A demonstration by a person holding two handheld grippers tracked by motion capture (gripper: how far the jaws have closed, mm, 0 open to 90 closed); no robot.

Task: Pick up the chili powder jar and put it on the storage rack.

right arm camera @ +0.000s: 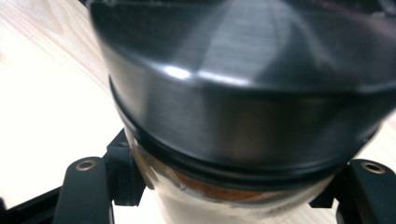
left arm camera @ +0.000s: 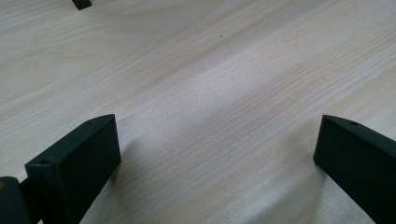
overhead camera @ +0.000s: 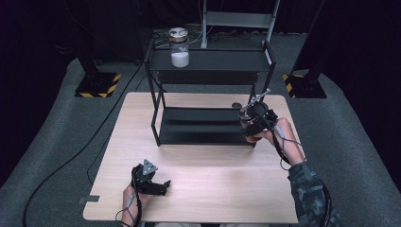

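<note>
Right tongs (overhead camera: 250,119) clamped on a dark-lidded jar (right arm camera: 243,93) at the black rack's (overhead camera: 208,124) right end.
Jar glass-bodied, brownish contents under lid, jaws pressing both sides. On rack's top shelf, left: second jar (overhead camera: 179,47), white powder inside. Left tongs (overhead camera: 160,185) in front of rack, low over bare worktop (left arm camera: 201,84), jaws spread wide, holding nothing.

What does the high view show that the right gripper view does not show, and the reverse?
High view alone: the black shelf rack, a glass jar of white powder on its top shelf, and the open left gripper low over the table.
Right gripper view alone: a close look at the dark lid of the held jar, with brown contents below.
Both: the wooden table and the right gripper.
</note>
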